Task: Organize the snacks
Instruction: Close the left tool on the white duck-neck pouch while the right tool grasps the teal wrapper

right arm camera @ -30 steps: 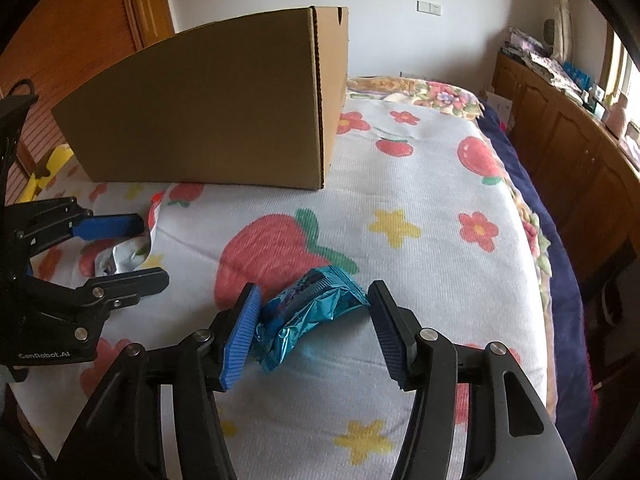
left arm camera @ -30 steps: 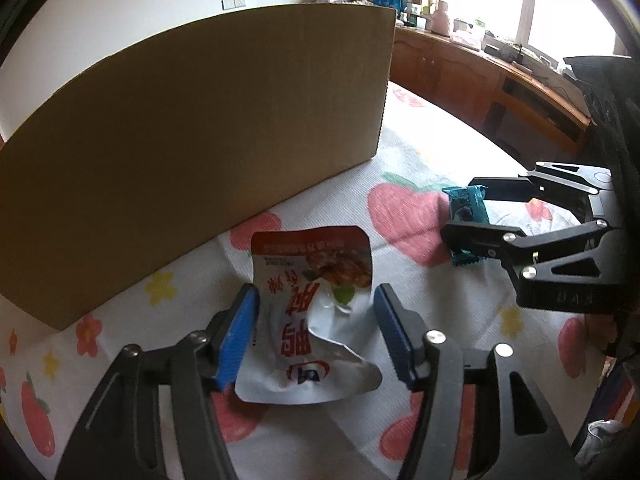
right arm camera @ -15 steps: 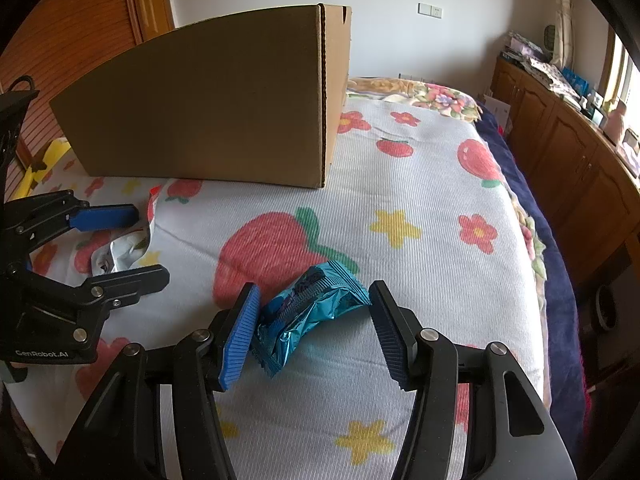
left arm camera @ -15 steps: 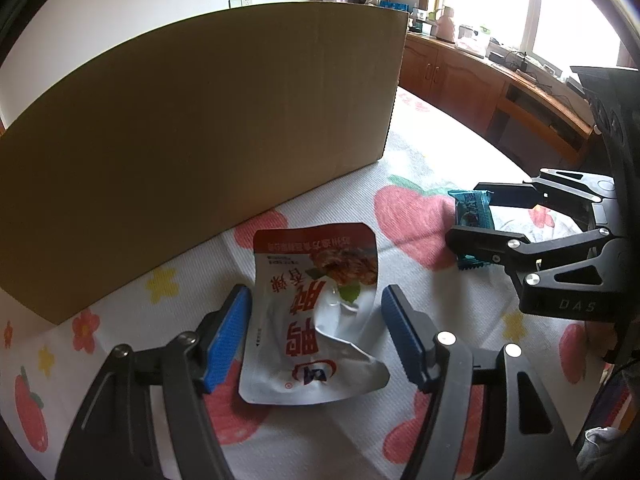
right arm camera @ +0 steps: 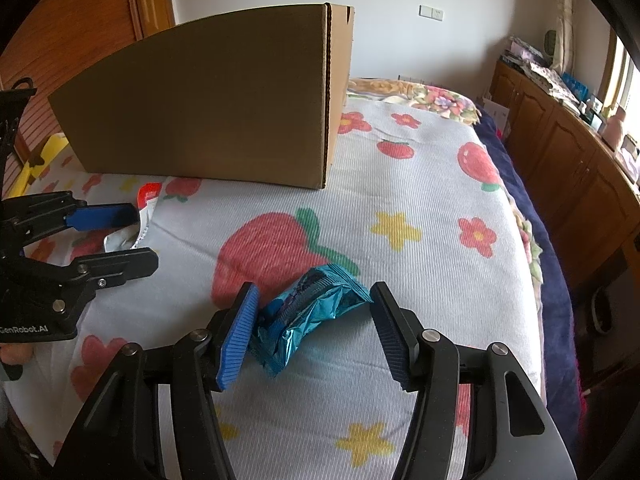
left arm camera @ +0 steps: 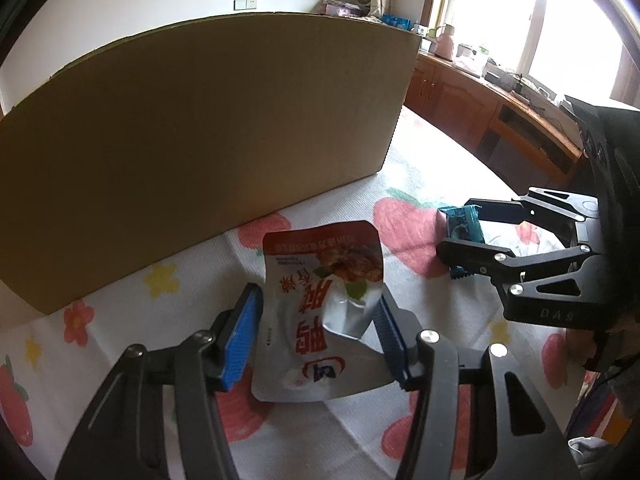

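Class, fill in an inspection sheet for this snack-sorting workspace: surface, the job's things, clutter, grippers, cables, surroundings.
Surface: bedspread printed with strawberries, flowers and stars.
Job's things: red-and-silver pouch and teal packet on the bedspread; cardboard box standing behind them, its inside hidden.
Clutter: yellow item at the box's far left, partly hidden.
Grippers: left gripper has just been closing, its pads against the pouch's buckled sides; right gripper brackets the teal packet, pads touching its ends.
Cables: nothing seen.
Surroundings: wooden cabinets with a cluttered top, bright window.
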Available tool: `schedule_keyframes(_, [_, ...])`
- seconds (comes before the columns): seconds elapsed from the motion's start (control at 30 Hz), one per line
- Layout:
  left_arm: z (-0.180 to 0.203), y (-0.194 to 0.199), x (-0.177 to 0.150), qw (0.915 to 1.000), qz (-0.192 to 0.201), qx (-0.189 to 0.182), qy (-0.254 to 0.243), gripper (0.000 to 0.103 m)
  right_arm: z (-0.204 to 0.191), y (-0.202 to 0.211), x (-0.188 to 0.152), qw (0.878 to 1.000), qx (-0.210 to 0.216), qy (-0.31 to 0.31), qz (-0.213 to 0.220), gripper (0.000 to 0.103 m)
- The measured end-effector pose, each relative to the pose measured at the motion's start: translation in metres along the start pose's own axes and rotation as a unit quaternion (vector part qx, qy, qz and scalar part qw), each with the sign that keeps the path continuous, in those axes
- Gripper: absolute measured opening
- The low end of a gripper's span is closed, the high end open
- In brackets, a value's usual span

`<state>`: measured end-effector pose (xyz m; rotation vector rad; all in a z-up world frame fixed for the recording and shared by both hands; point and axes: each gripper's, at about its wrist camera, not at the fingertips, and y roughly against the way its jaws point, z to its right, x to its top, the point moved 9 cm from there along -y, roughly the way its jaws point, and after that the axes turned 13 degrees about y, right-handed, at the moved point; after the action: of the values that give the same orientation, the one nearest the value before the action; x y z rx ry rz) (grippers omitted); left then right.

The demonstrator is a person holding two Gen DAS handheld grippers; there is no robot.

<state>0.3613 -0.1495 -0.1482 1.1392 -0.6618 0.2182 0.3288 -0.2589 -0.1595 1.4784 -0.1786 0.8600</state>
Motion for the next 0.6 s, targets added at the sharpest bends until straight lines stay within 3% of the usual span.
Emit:
schedule_keyframes(0.03, [0.000,0.001,0.000,1.0000,0.001,-0.002,-0.001,0.055,0.000,0.000,0.000,1.000,0.000,0.000,0.000,0.059])
schedule_keyframes(0.07, [0.001,0.002,0.000,1.0000,0.002,-0.007,-0.002,0.043,0.000,0.000,0.000,1.000,0.000,0.000,0.000,0.059])
schedule_keyframes(0.2, [0.003,0.004,-0.001,0.9999,0.007,-0.002,-0.011,0.041,0.001,0.000,0.000,1.000,0.000,0.001,-0.005,0.056])
schedule_keyframes(0.27, [0.006,0.007,0.000,0.9998,0.015,-0.003,-0.016,0.033,0.001,0.002,-0.001,1.000,0.002,0.003,-0.005,0.045])
schedule_keyframes(0.33, [0.010,0.012,0.000,0.9993,0.024,0.003,-0.027,0.031,0.001,0.003,-0.002,1.000,0.005,0.003,-0.007,0.030])
schedule_keyframes(0.43, [0.009,0.016,-0.001,0.9994,0.023,0.000,-0.025,0.030,0.000,0.006,-0.003,1.000,0.012,0.005,-0.005,0.018])
schedule_keyframes(0.6, [0.006,0.031,0.004,0.9992,0.036,-0.011,-0.010,0.022,0.001,0.010,-0.005,1.000,0.013,-0.002,0.001,0.017])
